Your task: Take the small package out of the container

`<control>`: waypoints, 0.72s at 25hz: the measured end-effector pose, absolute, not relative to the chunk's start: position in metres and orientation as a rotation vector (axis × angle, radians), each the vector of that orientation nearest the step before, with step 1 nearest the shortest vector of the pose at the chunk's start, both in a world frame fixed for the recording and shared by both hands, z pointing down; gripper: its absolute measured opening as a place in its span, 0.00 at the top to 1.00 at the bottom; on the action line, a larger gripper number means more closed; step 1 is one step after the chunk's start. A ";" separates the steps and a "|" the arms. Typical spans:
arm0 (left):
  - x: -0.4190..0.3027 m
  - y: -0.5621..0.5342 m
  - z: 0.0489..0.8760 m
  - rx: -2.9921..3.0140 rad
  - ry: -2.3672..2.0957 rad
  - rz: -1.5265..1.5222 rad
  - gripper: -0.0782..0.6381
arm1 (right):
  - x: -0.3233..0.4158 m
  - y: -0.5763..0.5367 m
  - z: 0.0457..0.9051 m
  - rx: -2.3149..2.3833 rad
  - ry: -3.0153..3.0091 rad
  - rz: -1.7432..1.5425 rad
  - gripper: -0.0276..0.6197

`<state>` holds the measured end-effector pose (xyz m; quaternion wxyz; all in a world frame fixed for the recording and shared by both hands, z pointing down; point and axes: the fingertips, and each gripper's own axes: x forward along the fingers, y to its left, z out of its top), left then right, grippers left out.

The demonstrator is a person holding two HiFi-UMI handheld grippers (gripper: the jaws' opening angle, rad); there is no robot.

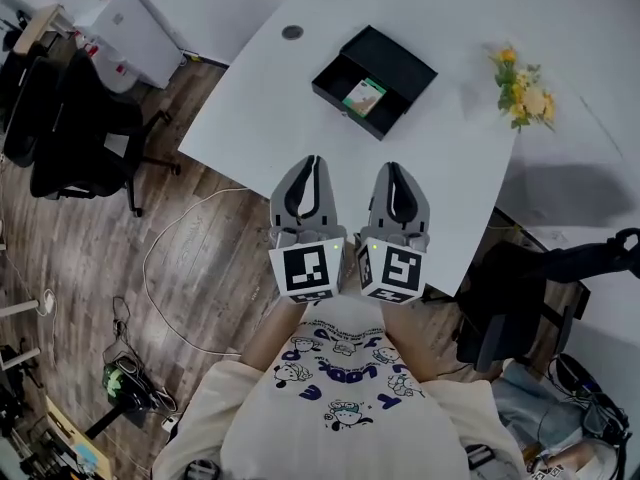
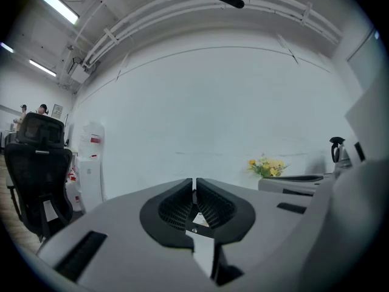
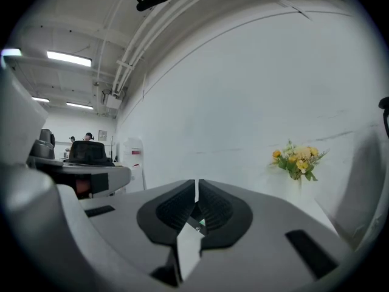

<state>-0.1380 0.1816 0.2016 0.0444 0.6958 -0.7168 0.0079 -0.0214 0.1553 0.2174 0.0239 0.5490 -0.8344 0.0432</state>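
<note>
The left tool (image 1: pixel 312 160) and right tool (image 1: pixel 392 166) are hovering closed and empty, well short of the container (image 1: pixel 400 63), probably because the small package (image 1: pixel 364 97) is lying inside it, unreached.

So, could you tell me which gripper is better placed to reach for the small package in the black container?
Probably the right gripper, marginally: the small package lies slightly nearer it than the left gripper. Both are shut and empty.
</note>
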 end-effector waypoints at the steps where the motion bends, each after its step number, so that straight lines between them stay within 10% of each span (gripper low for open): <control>1: -0.140 0.174 0.204 2.122 -2.189 0.045 0.85 | -0.023 0.148 0.218 1.705 -2.577 0.136 0.90; 18: -0.149 0.092 0.224 2.207 -2.052 0.100 0.85 | -0.027 0.081 0.240 1.802 -2.460 0.183 0.90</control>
